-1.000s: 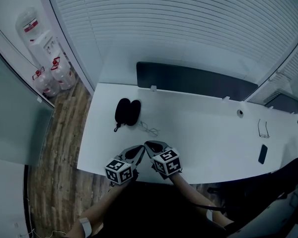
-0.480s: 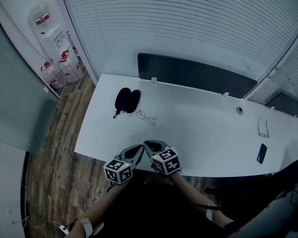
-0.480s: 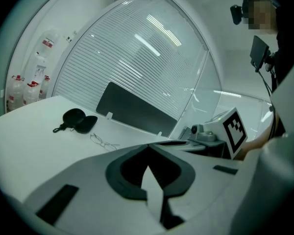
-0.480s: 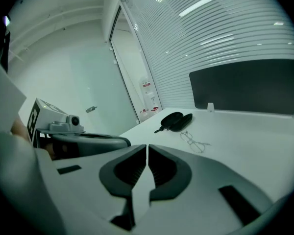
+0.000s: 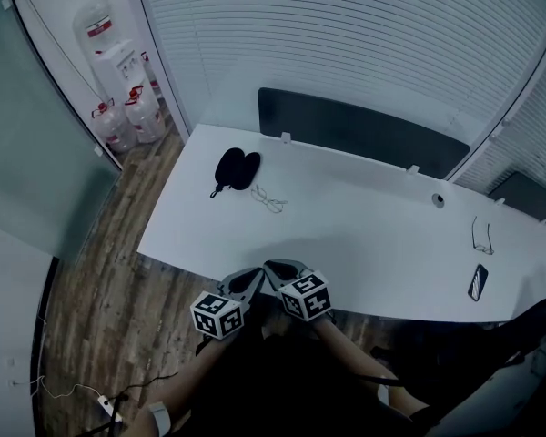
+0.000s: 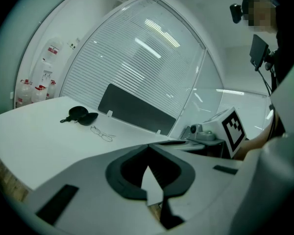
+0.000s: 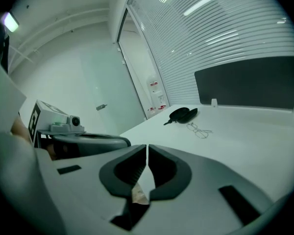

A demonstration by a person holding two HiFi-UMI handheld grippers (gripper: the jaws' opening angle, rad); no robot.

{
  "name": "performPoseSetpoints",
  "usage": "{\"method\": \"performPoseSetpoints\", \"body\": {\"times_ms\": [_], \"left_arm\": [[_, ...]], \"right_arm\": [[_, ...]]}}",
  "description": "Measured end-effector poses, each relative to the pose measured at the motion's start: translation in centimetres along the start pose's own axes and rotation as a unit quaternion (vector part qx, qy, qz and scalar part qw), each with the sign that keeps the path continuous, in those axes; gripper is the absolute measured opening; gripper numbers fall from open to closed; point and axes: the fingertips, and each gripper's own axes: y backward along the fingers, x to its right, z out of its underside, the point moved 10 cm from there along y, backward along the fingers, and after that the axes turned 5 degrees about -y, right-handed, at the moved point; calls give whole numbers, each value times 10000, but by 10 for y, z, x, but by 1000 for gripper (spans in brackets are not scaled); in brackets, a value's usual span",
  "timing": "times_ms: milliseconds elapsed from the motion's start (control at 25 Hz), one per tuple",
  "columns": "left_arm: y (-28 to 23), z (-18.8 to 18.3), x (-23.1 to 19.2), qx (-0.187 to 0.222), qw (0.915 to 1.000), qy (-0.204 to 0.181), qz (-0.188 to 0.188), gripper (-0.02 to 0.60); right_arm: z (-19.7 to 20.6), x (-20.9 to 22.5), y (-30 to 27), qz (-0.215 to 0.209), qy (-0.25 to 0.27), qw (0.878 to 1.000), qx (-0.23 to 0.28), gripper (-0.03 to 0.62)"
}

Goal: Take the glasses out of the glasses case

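A black glasses case (image 5: 234, 168) lies open on the far left of the white desk (image 5: 364, 244), also seen as the case (image 6: 79, 114) and the case (image 7: 182, 114). A thin-framed pair of glasses (image 5: 267, 198) lies on the desk just right of it, outside the case; the same glasses (image 6: 103, 133) (image 7: 200, 129) show in both gripper views. My left gripper (image 5: 255, 279) and right gripper (image 5: 275, 269) hover side by side off the desk's near edge, far from the case. Both are shut with nothing held.
A dark partition panel (image 5: 359, 135) stands along the desk's far edge. A second pair of glasses (image 5: 481, 237) and a phone (image 5: 478, 281) lie at the desk's right end. Water bottles (image 5: 127, 116) and a dispenser stand on the wooden floor at the left.
The head view has pulled back and shifted, so the desk sits farther off and more floor shows. Both grippers stay shut together near the body; case and glasses have not moved.
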Motion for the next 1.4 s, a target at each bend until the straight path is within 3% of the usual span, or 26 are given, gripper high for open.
{"method": "performPoseSetpoints", "body": {"times_ms": [520, 1080, 1400], "left_arm": [[28, 22, 36, -34, 9998, -51, -200, 6], [35, 41, 59, -132, 9999, -5, 18, 6], [47, 48, 63, -111, 9999, -15, 109, 6]], "right_arm": [[29, -22, 26, -264, 25, 9996, -40, 26], [55, -30, 50, -150, -182, 9997, -76, 25], [62, -43, 55, -113, -50, 9998, -122, 17]]}}
